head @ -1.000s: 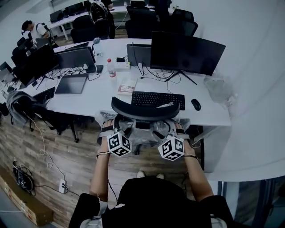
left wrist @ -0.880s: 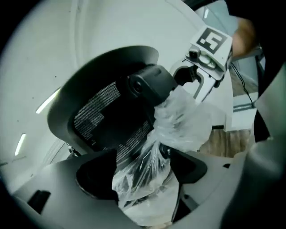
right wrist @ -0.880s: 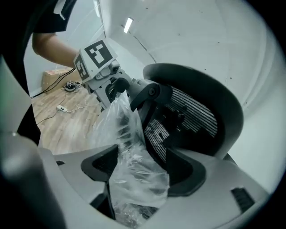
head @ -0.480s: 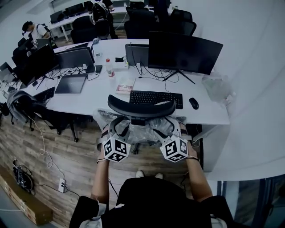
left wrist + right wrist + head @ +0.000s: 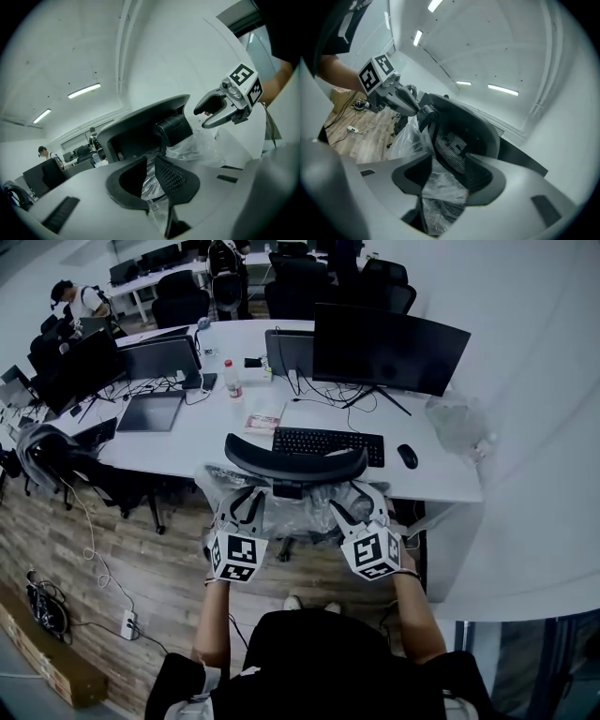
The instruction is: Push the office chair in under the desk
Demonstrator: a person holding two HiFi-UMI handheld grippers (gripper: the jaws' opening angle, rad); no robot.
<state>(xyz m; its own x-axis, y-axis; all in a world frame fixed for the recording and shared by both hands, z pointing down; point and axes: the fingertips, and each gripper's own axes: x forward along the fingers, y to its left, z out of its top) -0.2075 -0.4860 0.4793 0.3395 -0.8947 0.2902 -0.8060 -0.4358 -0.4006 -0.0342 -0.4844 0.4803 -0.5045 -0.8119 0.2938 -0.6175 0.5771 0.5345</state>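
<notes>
The chair (image 5: 295, 463) is black, with a curved top bar and a mesh back, its frame wrapped in clear plastic (image 5: 298, 514). It stands at the bench's (image 5: 187, 451) near edge, right before the keyboard (image 5: 328, 442). The bench carries one keyboard, one mouse (image 5: 407, 457), one wide monitor (image 5: 389, 348) and one bottle (image 5: 232, 381). Both grippers reach the chair back. The left gripper (image 5: 149, 180) has just been closing and pinches the plastic. The right gripper (image 5: 445, 176), also closing, has its jaws still apart with plastic between them.

Glossy plastic wrap (image 5: 302, 514), matt chair (image 5: 295, 463)
</notes>
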